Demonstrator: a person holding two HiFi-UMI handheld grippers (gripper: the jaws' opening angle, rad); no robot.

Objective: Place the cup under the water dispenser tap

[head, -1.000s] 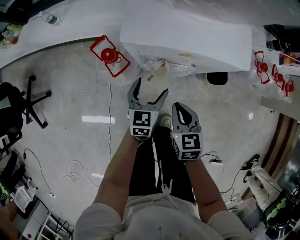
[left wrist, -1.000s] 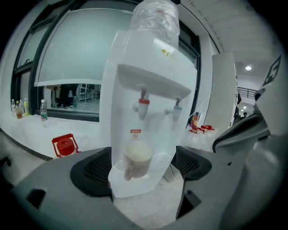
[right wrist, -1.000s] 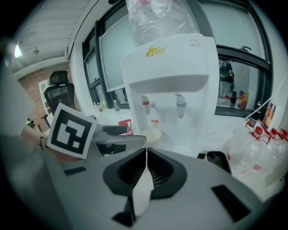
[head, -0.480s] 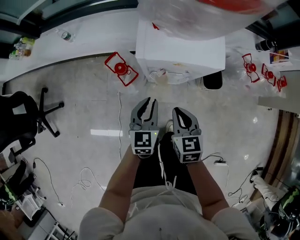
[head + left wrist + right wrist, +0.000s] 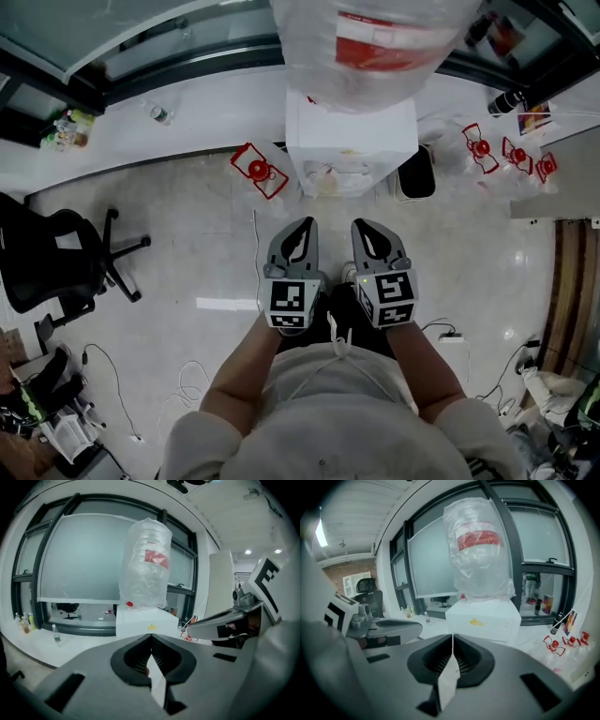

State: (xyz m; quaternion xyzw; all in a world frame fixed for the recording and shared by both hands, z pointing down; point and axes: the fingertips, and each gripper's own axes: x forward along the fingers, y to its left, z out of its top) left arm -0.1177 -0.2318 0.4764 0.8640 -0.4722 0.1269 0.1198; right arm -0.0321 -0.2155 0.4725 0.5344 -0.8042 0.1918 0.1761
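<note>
Views are splitting the scene for you. Looking down, the head view is giving you the floor point(image 5: 187, 244), your forearms and the water dispenser point(image 5: 352, 141) standing by the white ledge point(image 5: 187, 127). It alone is showing the cup point(image 5: 325, 181), a small pale shape sitting at the dispenser's front, too small to tell whether it is under a tap. The left gripper view and right gripper view are instead looking across at the dispenser's white top, with its plastic-wrapped bottle point(image 5: 480, 550) and red label rising before the window point(image 5: 79, 559).

Around you, a black office chair point(image 5: 66, 272) is standing well off to the left. Red frames point(image 5: 260, 171) are lying near the dispenser, a dark bin point(image 5: 414, 173) is sitting just beside it, and cables point(image 5: 178, 384) are trailing over the floor.

Your own gear is standing in the way. The grey body of the left tongs point(image 5: 151, 638) is filling the lower half of the left gripper view, and that of the right tongs point(image 5: 451, 635) is doing the same in the right gripper view, covering the dispenser's front.

You are holding both tongs side by side, well short of the dispenser. The left tongs have just been closing, and their tips are meeting with nothing between them. The right tongs are pressed together too, gripping nothing.
</note>
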